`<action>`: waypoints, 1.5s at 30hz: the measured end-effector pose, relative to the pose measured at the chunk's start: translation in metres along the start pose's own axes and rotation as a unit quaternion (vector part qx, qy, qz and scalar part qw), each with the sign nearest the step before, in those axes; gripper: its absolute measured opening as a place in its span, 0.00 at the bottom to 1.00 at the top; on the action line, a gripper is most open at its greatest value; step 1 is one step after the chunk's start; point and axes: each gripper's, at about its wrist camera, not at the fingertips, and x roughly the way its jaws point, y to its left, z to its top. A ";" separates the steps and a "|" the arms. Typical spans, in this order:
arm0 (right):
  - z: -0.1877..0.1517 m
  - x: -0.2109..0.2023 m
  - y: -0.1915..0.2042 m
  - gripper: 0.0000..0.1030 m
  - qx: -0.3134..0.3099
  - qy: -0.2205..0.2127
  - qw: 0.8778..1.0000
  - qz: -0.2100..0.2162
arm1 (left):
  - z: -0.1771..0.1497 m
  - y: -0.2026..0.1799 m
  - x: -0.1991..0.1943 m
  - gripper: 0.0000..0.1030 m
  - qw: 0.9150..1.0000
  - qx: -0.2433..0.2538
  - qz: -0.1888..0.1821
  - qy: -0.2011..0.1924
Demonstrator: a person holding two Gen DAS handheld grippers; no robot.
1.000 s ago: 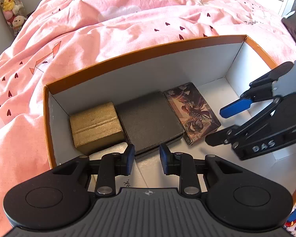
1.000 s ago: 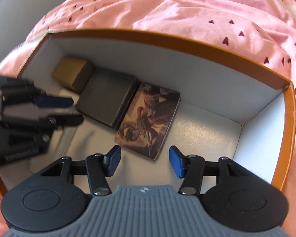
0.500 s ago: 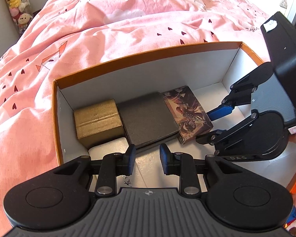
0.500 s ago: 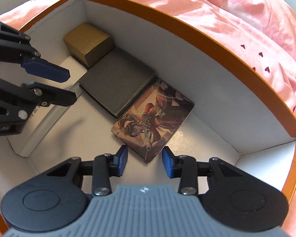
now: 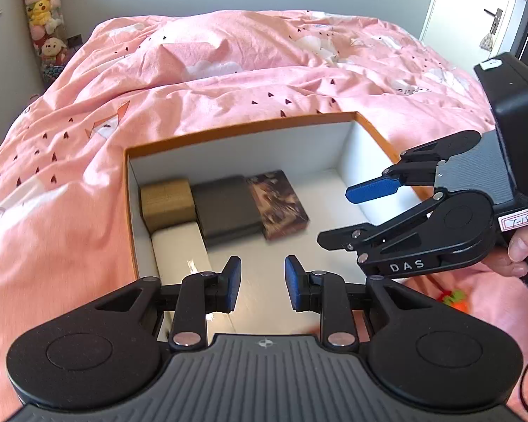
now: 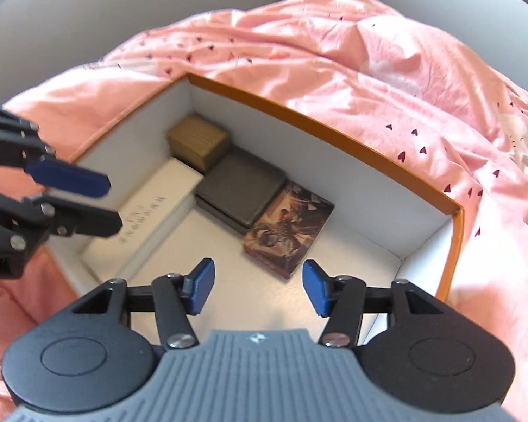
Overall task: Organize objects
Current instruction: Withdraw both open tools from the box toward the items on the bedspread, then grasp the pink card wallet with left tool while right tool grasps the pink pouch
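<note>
An orange-rimmed white box [image 5: 236, 130] [image 6: 352, 140] lies on the bed. Inside, along its far wall, sit a gold box [image 5: 167, 204] [image 6: 199, 139], a dark grey case [image 5: 225, 209] [image 6: 243, 188] and an illustrated card box [image 5: 278, 204] [image 6: 287, 227]. A white slim box [image 5: 177, 246] [image 6: 151, 211] lies by the left wall. My left gripper [image 5: 262, 279] is open and empty above the box's near edge. My right gripper [image 6: 257, 286] [image 5: 352, 214] is open and empty, above the box's right part.
The pink duvet with heart prints [image 5: 228, 70] surrounds the box. Plush toys [image 5: 44, 24] stand by the wall at far left. A door [image 5: 475, 17] is at far right. A small colourful item [image 5: 452, 297] lies on the duvet under the right gripper.
Both grippers have risen and pulled back from the box, so more of the bed shows. The right gripper's jaws have opened wider. The objects in the box have not moved.
</note>
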 end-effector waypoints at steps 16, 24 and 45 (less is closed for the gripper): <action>-0.103 -0.072 0.101 0.64 -0.007 -0.051 0.999 -0.009 | -0.109 -0.028 -0.029 0.31 0.997 -0.034 -0.021 0.073; -0.132 -0.082 0.143 0.58 -0.054 0.003 0.997 0.051 | -0.120 -0.020 -0.054 0.32 0.996 -0.025 0.004 0.091; -0.135 -0.060 0.173 0.40 -0.109 0.083 0.982 0.128 | -0.129 -0.017 -0.053 0.30 0.995 -0.048 -0.020 0.085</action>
